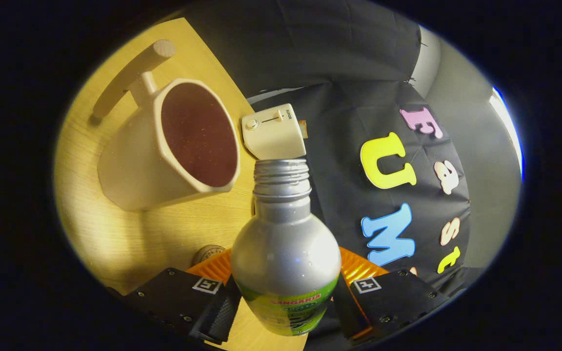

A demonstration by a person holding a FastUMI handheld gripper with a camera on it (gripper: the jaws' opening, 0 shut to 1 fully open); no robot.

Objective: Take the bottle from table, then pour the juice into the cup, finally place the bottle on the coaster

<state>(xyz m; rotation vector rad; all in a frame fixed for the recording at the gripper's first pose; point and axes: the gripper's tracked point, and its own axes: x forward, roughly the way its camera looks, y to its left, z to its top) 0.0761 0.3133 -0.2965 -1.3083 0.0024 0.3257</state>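
Note:
A silver bottle with a green label and an open threaded neck sits between my fingers, and my gripper is shut on its body. The whole view is rolled over, so the bottle is tilted. Its mouth points past the rim of a cream cup with a wooden handle, which stands on the wooden table beyond and to the left of the fingers. The cup's inside looks dark reddish brown. A small round bottle cap lies on the table just ahead of the left finger.
A small cream toaster stands behind the bottle's mouth, near the table's far edge. Black cloth hangs as the booth wall on the right, with a grey wall beyond it.

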